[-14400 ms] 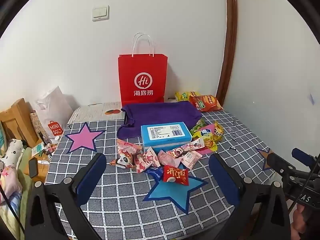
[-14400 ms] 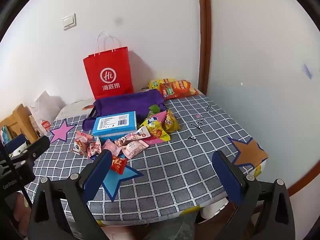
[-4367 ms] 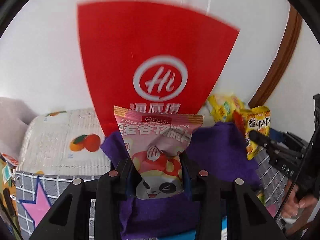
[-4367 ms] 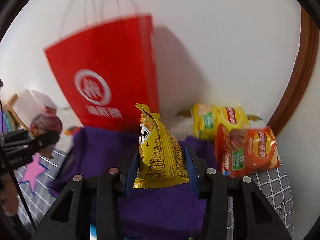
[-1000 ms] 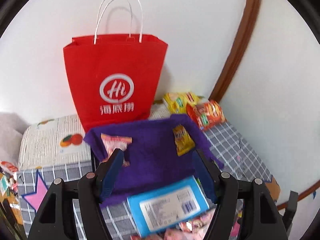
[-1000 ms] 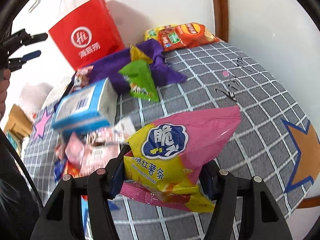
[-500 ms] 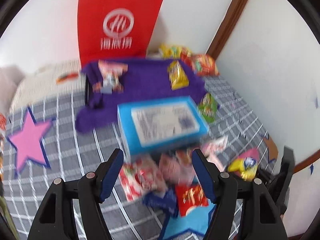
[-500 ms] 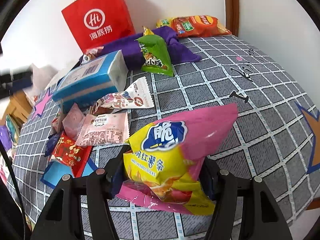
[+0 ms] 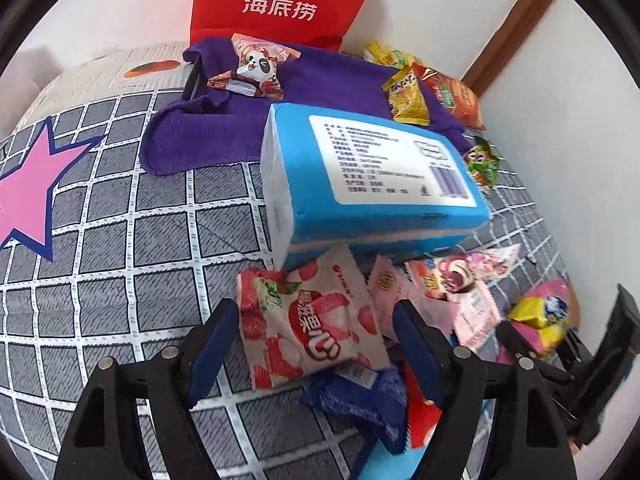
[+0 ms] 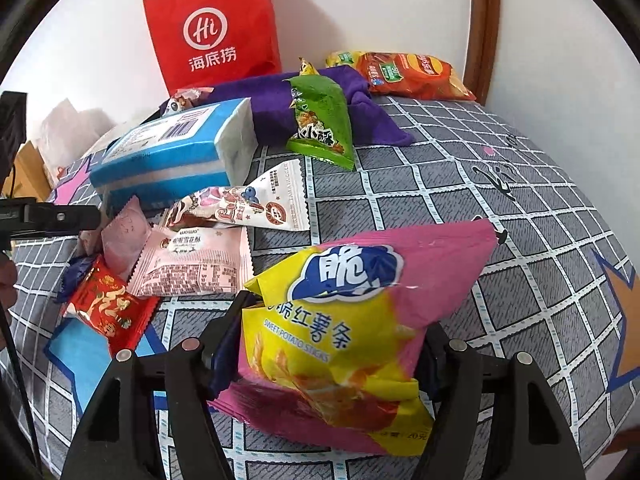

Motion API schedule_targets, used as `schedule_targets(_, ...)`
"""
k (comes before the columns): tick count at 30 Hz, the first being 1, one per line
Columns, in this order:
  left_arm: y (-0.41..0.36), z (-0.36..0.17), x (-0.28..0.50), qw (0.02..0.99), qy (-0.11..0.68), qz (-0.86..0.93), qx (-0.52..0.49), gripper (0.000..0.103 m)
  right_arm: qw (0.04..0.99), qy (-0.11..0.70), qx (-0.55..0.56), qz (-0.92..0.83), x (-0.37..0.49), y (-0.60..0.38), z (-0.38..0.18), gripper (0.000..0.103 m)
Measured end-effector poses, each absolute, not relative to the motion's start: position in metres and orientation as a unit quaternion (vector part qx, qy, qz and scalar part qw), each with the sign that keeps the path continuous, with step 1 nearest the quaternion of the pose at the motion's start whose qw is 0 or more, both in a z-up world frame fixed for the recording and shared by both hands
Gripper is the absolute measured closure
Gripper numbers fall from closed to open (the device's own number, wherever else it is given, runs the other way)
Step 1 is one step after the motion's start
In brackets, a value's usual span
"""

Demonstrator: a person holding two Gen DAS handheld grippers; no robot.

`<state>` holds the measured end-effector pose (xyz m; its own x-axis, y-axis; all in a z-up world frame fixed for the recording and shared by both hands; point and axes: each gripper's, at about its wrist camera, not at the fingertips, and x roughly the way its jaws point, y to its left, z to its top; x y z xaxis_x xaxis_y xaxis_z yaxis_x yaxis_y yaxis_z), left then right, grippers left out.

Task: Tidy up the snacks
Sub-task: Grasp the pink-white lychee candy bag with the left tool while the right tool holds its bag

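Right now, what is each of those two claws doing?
Left gripper: open, around the strawberry packet, not clamped.
Right gripper: shut on the sweet potato bag.

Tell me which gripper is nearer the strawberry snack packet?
Left. The left gripper straddles the strawberry snack packet, fingers open; the right gripper is off to its right, holding the sweet potato sticks bag.

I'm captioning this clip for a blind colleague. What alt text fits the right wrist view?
The right claw is shut on a pink and yellow sweet potato stick bag above a grey checked tablecloth. Behind lie small snack packets, a blue tissue pack, a green packet on a purple cloth, and a red paper bag.
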<state>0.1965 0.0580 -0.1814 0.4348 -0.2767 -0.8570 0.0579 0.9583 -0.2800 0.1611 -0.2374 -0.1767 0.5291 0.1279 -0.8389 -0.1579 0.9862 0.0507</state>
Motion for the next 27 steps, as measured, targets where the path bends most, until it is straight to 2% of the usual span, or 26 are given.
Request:
schedule_targets(6,0.057,-0.187,0.193,0.857,0.495,-0.097,-0.103,0.017,0.875,0.475,-0.004,0.092,0.159,-0.241,-0.177,0.031)
schedule_targets(10,0.05,-0.19,0.189,0.867,0.482,-0.102,-0.077,0.009,0.874,0.477,-0.013,0.096,0.16,-0.238,-0.177,0.026)
schedule_targets(14,0.043,-0.193,0.182,0.88,0.466,-0.08,-0.045,0.009,0.871,0.48,-0.009,0.103,0.16,-0.237,-0.177,0.016)
schedule_targets(16,0.044,-0.193,0.178,0.884,0.46,-0.069,-0.037,0.01,0.868,0.486,-0.009,0.101,0.159,-0.238,-0.176,0.016)
schedule_targets(21,0.059,-0.19,0.173,0.89,0.448,-0.057,-0.061,0.031,0.863,0.497,-0.012,0.083,0.162,-0.244,-0.175,0.016)
schedule_targets(27,0.064,-0.191,0.172,0.892,0.443,-0.055,-0.077,0.038,0.871,0.486,-0.02,0.072,0.161,-0.242,-0.178,0.016)
